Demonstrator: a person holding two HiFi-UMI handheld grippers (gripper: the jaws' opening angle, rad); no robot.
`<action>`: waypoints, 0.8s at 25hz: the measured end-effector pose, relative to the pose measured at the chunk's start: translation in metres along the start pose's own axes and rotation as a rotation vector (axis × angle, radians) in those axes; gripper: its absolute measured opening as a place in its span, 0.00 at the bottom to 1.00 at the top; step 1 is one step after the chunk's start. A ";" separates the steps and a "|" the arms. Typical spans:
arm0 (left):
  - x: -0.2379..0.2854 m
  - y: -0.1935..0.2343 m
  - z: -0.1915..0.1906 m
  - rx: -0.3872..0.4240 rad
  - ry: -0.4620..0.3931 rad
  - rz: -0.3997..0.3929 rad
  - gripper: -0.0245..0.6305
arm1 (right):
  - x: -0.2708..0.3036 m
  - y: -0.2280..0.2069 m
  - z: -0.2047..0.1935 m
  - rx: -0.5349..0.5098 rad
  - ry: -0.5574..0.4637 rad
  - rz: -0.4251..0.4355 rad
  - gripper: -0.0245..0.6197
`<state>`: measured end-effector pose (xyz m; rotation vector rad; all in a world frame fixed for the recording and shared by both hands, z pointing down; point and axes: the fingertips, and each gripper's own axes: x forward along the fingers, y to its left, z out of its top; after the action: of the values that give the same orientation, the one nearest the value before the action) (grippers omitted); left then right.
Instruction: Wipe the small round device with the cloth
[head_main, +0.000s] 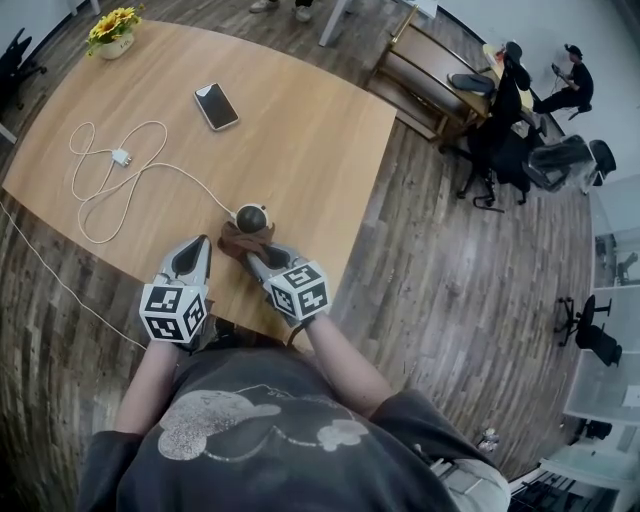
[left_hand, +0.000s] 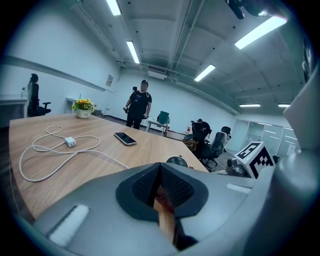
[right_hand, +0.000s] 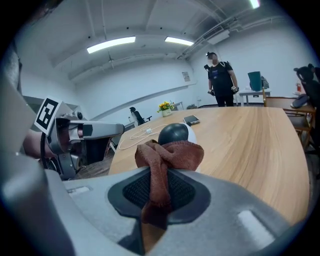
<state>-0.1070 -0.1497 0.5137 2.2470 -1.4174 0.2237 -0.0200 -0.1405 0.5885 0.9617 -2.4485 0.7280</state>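
The small round device (head_main: 251, 217), a dark ball on a white base, stands on the wooden table (head_main: 320, 150) near its front edge. A brown cloth (head_main: 243, 240) is bunched just in front of it, and my right gripper (head_main: 257, 262) is shut on that cloth. In the right gripper view the cloth (right_hand: 168, 155) hangs between the pads, touching the device (right_hand: 173, 133) behind it. My left gripper (head_main: 196, 248) hovers to the left of the cloth, jaws together and holding nothing. The left gripper view has the left gripper (left_hand: 160, 174) in front of the device's top (left_hand: 176, 160).
A phone (head_main: 216, 106) lies further back on the table, with a white charger and looped cable (head_main: 120, 157) to the left and a flower pot (head_main: 112, 32) at the far corner. Office chairs (head_main: 500, 130) and a bench stand right of the table. A person (left_hand: 138, 105) stands beyond it.
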 end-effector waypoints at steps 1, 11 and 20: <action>0.000 -0.001 -0.002 -0.001 0.004 -0.002 0.07 | 0.001 -0.001 -0.003 0.007 0.011 0.001 0.13; -0.003 -0.008 -0.008 -0.006 0.014 -0.010 0.07 | -0.012 0.002 -0.009 0.010 0.016 -0.010 0.13; -0.006 -0.018 0.009 0.003 -0.036 -0.035 0.07 | -0.086 -0.004 0.025 0.021 -0.152 -0.071 0.13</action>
<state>-0.0949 -0.1429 0.4984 2.2873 -1.3954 0.1754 0.0365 -0.1154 0.5240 1.1447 -2.5256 0.6809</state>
